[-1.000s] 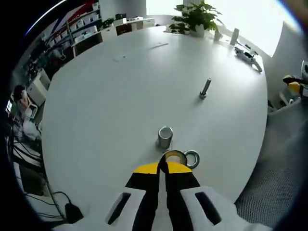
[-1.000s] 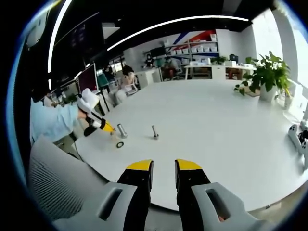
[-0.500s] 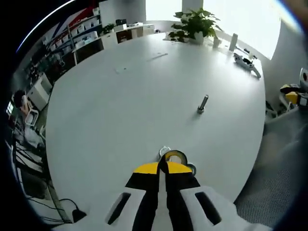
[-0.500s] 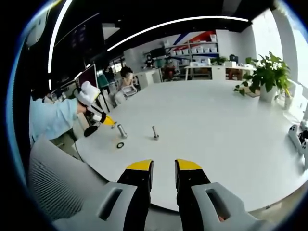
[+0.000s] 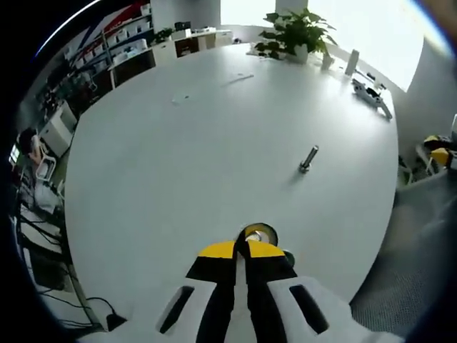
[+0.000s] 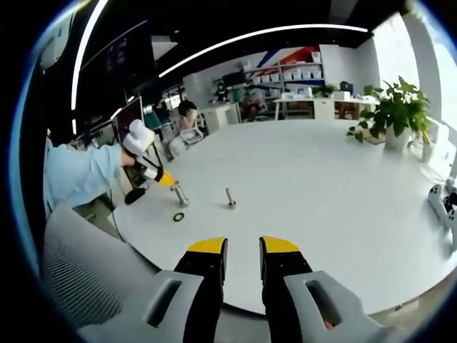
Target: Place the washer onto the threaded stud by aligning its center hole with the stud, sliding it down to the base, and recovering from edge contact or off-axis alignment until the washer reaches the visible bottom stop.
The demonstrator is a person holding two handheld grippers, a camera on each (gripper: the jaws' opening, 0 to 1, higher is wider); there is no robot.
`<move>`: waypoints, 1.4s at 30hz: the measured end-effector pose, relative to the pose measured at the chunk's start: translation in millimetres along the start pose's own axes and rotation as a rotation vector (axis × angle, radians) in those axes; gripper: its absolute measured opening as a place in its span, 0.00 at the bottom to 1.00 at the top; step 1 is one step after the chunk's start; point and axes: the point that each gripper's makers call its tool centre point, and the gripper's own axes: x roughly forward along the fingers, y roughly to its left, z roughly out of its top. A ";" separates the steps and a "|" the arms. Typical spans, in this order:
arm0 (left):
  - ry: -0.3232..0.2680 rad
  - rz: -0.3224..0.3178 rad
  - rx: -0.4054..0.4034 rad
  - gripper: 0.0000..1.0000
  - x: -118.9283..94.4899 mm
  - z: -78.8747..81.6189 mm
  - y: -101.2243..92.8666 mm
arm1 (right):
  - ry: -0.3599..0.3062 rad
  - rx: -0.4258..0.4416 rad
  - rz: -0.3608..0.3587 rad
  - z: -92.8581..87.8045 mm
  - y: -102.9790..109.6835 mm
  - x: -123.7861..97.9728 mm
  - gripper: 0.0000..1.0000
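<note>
My left gripper [image 5: 243, 247] is shut on a washer [image 5: 259, 233], which sticks out past its yellow tips. From the right gripper view, that gripper [image 6: 163, 179] sits in a white-gloved hand, its tip just above a short metal cylinder [image 6: 182, 194] on the white table [image 6: 321, 186]. A second washer [image 6: 178, 216] lies flat near the cylinder. A thin upright stud [image 5: 308, 158] [image 6: 230, 197] stands farther out on the table. My right gripper [image 6: 243, 247] hangs open over the near table edge, holding nothing.
A potted plant [image 5: 300, 28] [image 6: 396, 107] and a white device [image 5: 371, 91] stand at the far rim. A grey chair back [image 6: 86, 279] is at the lower left. Shelves and a seated person [image 6: 189, 114] are beyond the table.
The left gripper has carried the washer forward over the metal cylinder, which the washer and tips now hide in the left gripper view. The right gripper has stayed still.
</note>
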 end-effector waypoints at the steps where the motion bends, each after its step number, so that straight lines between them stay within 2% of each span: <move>1: 0.001 0.001 -0.002 0.01 0.8 0.3 0.6 | 0.000 0.001 0.000 -0.2 -0.4 -0.2 0.20; 8: 0.021 0.013 -0.017 0.02 3.7 -2.6 3.1 | 0.000 -0.002 0.000 -0.1 -0.1 -0.1 0.20; 18: 0.026 -0.005 -0.054 0.02 4.5 -1.1 1.9 | -0.001 0.001 0.001 0.2 0.2 0.1 0.20; 22: 0.042 -0.030 -0.077 0.02 4.8 -3.5 -0.7 | -0.003 0.003 0.000 0.8 0.2 0.1 0.20; 34: 0.002 -0.025 -0.055 0.02 1.7 4.8 3.3 | -0.004 0.005 0.000 0.8 -0.3 0.1 0.20; 36: 0.007 -0.023 -0.054 0.02 2.1 3.2 4.1 | -0.005 0.005 0.001 0.9 -0.2 0.1 0.20; 38: 0.037 -0.023 -0.053 0.01 4.9 -5.4 5.3 | -0.004 0.004 0.001 0.8 -0.1 0.1 0.20; 42: 0.040 -0.021 -0.051 0.01 5.3 -9.2 5.0 | -0.005 0.005 0.000 0.8 -0.4 -0.1 0.20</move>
